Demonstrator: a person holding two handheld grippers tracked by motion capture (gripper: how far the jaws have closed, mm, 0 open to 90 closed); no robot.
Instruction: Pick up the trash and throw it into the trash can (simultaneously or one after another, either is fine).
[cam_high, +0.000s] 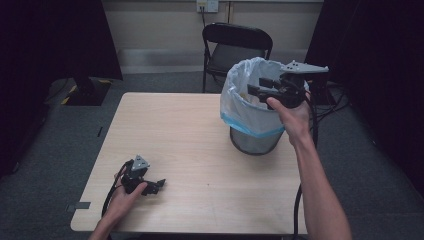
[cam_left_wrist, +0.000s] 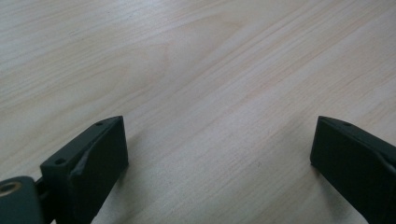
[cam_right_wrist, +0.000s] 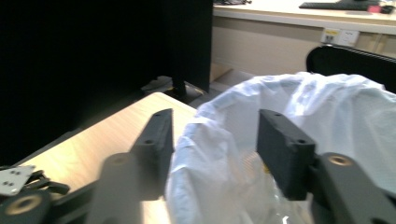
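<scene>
A wire mesh waste bin (cam_high: 255, 142) lined with a white bag (cam_high: 240, 107) that has a blue band stands on the right side of the wooden table (cam_high: 180, 130). A hand holds my right gripper (cam_high: 260, 87) above the bin's mouth, pointing left. Its jaws stand apart with nothing pressed between them. In the right gripper view the bag's rim (cam_right_wrist: 219, 135) lies just beyond the right gripper (cam_right_wrist: 217, 140). My left gripper (cam_high: 157, 184) rests low at the table's front left in the other hand. The left gripper (cam_left_wrist: 219, 140) is open, with bare wood between its jaws.
A black folding chair (cam_high: 235, 45) stands behind the table, close to the bin. Black curtains hang at both sides. Cables (cam_high: 332, 102) lie on the floor to the right. A dark stand base (cam_high: 87, 90) sits on the floor at the back left.
</scene>
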